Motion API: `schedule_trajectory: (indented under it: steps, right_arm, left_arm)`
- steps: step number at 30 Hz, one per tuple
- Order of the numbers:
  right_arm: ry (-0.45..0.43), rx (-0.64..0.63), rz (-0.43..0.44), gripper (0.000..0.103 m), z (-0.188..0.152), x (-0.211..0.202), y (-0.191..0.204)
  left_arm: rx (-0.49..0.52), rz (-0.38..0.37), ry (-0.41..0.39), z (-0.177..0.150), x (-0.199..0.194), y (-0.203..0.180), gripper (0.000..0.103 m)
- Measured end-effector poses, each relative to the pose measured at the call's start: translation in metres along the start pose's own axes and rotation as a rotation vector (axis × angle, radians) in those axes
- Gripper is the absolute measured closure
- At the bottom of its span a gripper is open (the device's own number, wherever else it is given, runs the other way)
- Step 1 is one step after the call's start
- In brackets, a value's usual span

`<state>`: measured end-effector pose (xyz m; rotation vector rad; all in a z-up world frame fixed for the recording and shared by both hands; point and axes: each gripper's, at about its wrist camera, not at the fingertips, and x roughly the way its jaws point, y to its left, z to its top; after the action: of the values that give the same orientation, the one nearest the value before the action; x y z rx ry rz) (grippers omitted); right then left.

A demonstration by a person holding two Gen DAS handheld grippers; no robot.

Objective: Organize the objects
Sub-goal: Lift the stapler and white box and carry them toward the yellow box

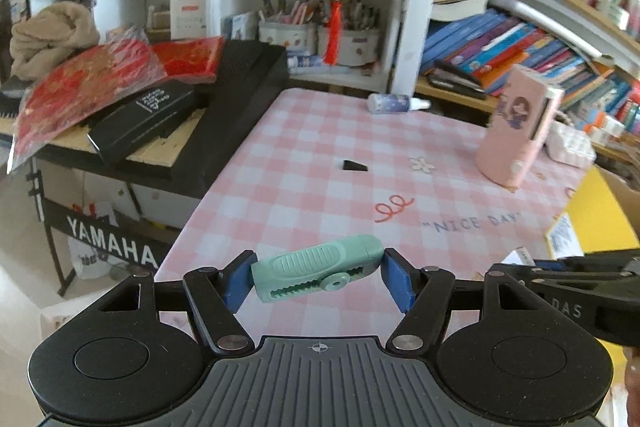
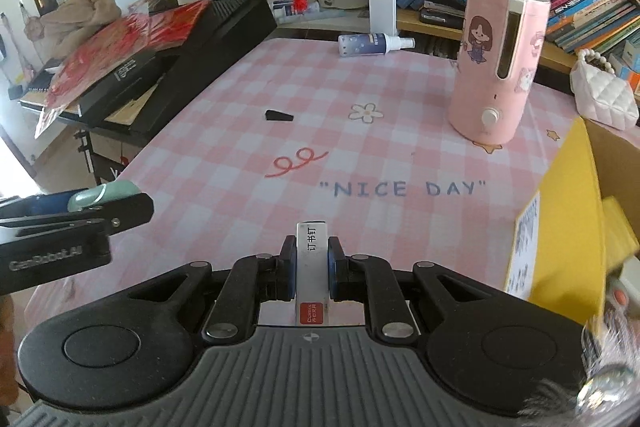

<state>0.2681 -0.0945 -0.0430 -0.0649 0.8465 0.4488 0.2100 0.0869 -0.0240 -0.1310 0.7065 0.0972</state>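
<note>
Left wrist view: your left gripper (image 1: 316,277) is clamping, half-open, a mint-green ribbed plastic correction-tape dispenser (image 1: 320,273) above the pink checked tablecloth (image 1: 320,147).

Right wrist view: your right gripper (image 2: 312,269) is pinching, nearly closed, a slim silver staple box (image 2: 312,259) near the yellow carton (image 2: 568,219).

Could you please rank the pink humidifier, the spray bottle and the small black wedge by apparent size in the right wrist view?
1. Pink humidifier
2. Spray bottle
3. Small black wedge
</note>
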Motion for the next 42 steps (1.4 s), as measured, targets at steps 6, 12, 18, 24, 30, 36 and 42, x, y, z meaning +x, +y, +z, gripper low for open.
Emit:
schedule_trajectory:
  steps: [6, 12, 18, 24, 30, 36, 42]
  right_arm:
    - [-0.020, -0.008, -0.020, 0.089, -0.019, -0.031, 0.009]
    - [-0.023, 0.011, -0.053, 0.089, -0.044, -0.059, 0.018]
    - [-0.041, 0.043, -0.089, 0.089, -0.074, -0.089, 0.030]
    - [-0.044, 0.098, -0.122, 0.089, -0.110, -0.116, 0.040]
    - [-0.051, 0.159, -0.157, 0.089, -0.142, -0.140, 0.046]
    - [-0.048, 0.234, -0.206, 0.089, -0.175, -0.162, 0.043]
    - [-0.063, 0.316, -0.269, 0.089, -0.198, -0.185, 0.032]
  left_arm:
    - [0.014, -0.033, -0.032, -0.017, -0.037, 0.011, 0.036]
    - [0.020, -0.083, -0.046, -0.036, -0.065, 0.018, 0.036]
    - [0.057, -0.140, -0.051, -0.057, -0.092, 0.019, 0.036]
    - [0.103, -0.191, -0.040, -0.078, -0.116, 0.015, 0.036]
    - [0.163, -0.247, -0.026, -0.098, -0.134, 0.006, 0.036]
    - [0.230, -0.317, -0.016, -0.112, -0.147, -0.010, 0.036]
    - [0.296, -0.385, -0.016, -0.117, -0.152, -0.031, 0.036]
